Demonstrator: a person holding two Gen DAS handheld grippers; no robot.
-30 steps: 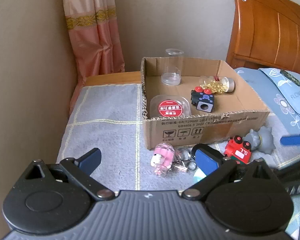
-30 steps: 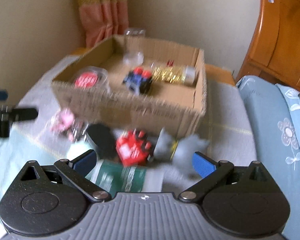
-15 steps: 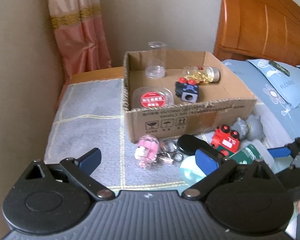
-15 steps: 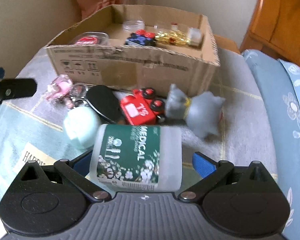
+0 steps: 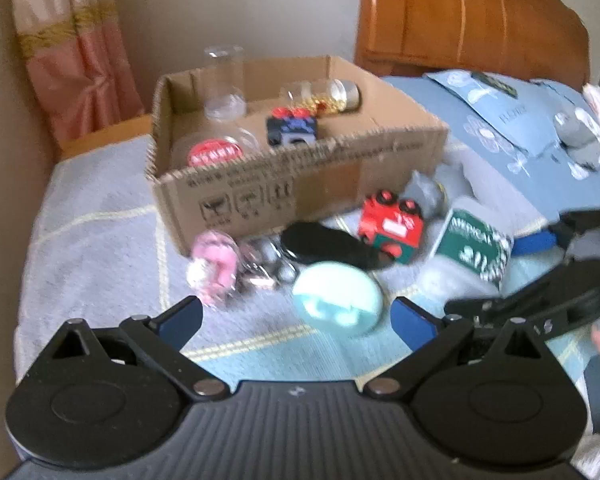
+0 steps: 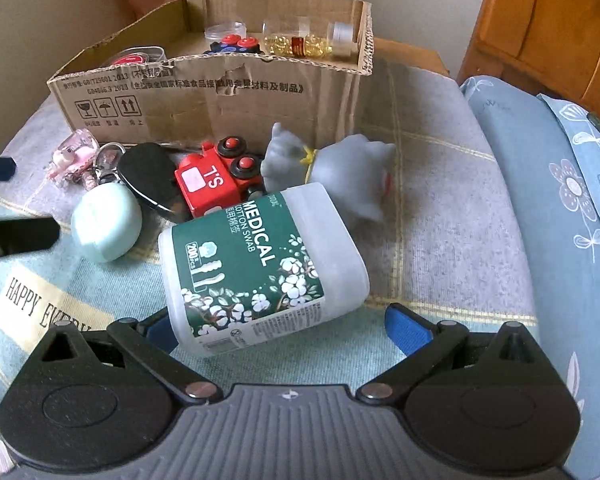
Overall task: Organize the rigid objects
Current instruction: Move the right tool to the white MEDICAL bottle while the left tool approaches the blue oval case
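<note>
Your right hand-held gripper has its blue-padded fingers spread wide, one on each side of the near end of the cotton swab jar; the left pad sits hidden behind the jar, so you cannot tell whether it touches. Your left hand-held gripper is also spread apart and empty, just short of the mint green case.

The jar is a translucent white plastic cylinder lying on its side on the bed cover, tilted away from you. Its dark green wrap label carries white cotton-flower artwork and reads "MEDICAL COTTON SWAB", with "200 PCS" and small print and a barcode at the near edge.

Behind the jar you see a red toy train with black wheels and red hubs, marked "T'S" beside a pink patch. A grey soft figure lies beside it, near the far end of the jar. A black oval object and a pink keychain charm lie left of the train.

The cardboard box stands behind them, printed with Chinese text, "2023" and handling symbols. The blanket patch reads "HAPPY EVERY", cut off by the gripper body.
</note>
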